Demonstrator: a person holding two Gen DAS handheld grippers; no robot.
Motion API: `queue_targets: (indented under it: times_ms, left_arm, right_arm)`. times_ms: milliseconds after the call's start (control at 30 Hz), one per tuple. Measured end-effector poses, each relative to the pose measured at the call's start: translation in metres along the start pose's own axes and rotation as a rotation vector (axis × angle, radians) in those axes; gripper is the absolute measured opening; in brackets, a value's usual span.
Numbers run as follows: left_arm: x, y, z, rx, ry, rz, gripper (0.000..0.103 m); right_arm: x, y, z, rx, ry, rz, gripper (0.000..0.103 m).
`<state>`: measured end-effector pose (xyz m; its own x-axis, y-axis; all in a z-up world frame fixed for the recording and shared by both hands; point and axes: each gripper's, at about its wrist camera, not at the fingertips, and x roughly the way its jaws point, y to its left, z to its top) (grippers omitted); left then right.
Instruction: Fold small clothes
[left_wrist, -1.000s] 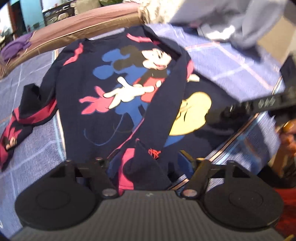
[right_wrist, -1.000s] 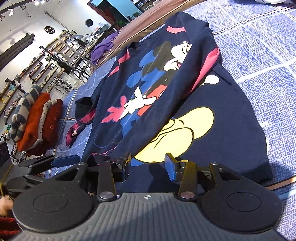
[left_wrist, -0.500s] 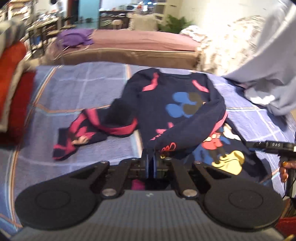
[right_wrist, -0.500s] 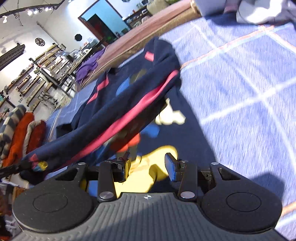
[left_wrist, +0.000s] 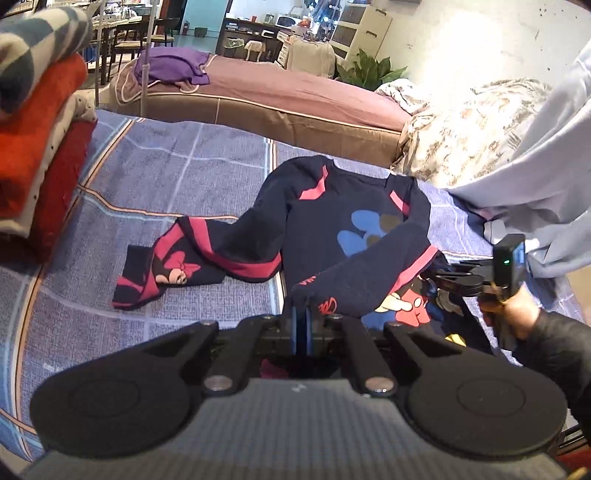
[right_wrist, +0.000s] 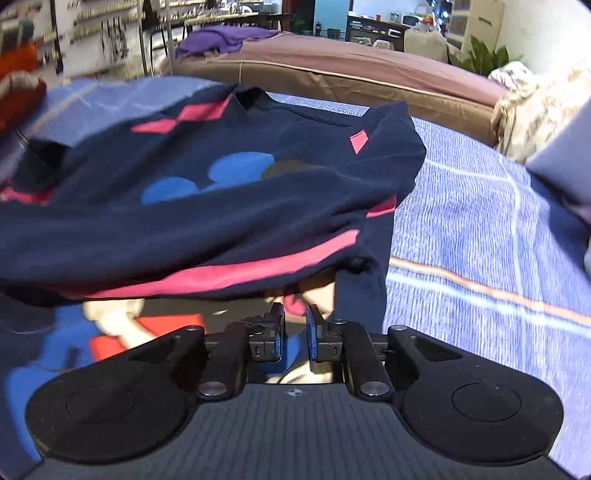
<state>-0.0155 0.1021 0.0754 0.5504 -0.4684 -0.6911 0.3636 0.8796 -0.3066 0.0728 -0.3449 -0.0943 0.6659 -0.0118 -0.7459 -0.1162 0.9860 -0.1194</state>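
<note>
A navy cartoon-mouse sweater (left_wrist: 332, 229) lies chest-up on the blue checked bedspread (left_wrist: 166, 173). Its left sleeve (left_wrist: 184, 266) lies spread out to the left. My left gripper (left_wrist: 301, 325) is shut on the cuff end of the right sleeve (left_wrist: 369, 273), held raised across the body. My right gripper (right_wrist: 295, 325) sits at the sweater's right edge (right_wrist: 362, 291), jaws narrowly apart with a bit of fabric between them; it also shows in the left wrist view (left_wrist: 472, 277). The sweater fills the right wrist view (right_wrist: 221, 192).
A stack of folded red and grey knitwear (left_wrist: 33, 122) stands at the left. A grey garment (left_wrist: 535, 177) hangs at the right. A mauve bed (left_wrist: 280, 92) with a purple cloth (left_wrist: 170, 66) lies beyond the bedspread.
My left gripper closed on the sleeve cuff and lifted it across the sweater. My right gripper swung to the sweater's right edge and its jaws narrowed.
</note>
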Motion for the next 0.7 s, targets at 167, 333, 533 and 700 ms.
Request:
queue_targets:
  times_ms: [167, 333, 533, 700]
  left_arm:
    - [0.009, 0.002, 0.004, -0.056, 0.040, -0.078, 0.004]
    - [0.033, 0.009, -0.008, -0.166, 0.095, -0.186, 0.005]
    - [0.094, 0.031, -0.040, -0.260, 0.265, -0.149, 0.004]
    - [0.098, 0.040, -0.058, -0.263, 0.297, -0.095, 0.004]
  right_arm:
    - [0.004, -0.018, 0.012, -0.015, -0.172, -0.148, 0.002]
    - [-0.005, -0.064, -0.011, 0.250, -0.152, -0.328, 0.000]
    - [-0.017, -0.101, -0.033, 0.347, -0.132, -0.172, 0.000]
    - [-0.038, -0.104, -0.035, 0.313, -0.007, -0.103, 0.016]
